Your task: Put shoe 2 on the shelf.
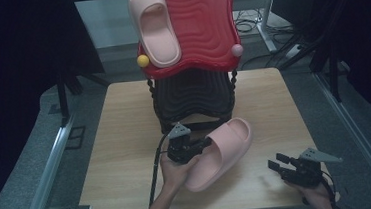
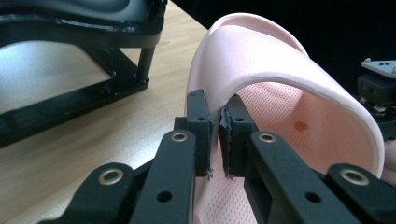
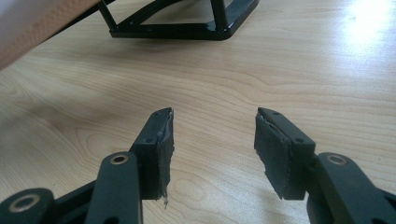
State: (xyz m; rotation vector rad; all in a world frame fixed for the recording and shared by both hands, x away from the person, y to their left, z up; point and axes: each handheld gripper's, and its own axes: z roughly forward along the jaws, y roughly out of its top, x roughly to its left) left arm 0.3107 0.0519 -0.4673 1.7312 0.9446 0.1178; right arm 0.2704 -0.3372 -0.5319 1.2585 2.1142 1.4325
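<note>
A pink slipper (image 1: 220, 152) lies on the wooden table (image 1: 126, 139) in front of a two-tier rack, toe pointing to the far right. My left gripper (image 1: 204, 145) is shut on the edge of its strap; the left gripper view shows the strap (image 2: 261, 60) arching up from between the two pads (image 2: 198, 119). A second pink slipper (image 1: 155, 26) rests on the rack's red top shelf (image 1: 207, 27). My right gripper (image 1: 274, 161) hovers low over the table's near right corner, open with nothing between its fingers (image 3: 156, 144).
The rack's black lower shelf and frame (image 1: 193, 96) stand at mid-table, right behind the held slipper. A yellow knob (image 1: 143, 60) and a pink knob (image 1: 237, 50) sit at the red shelf's front corners. Dark floor and cables surround the table.
</note>
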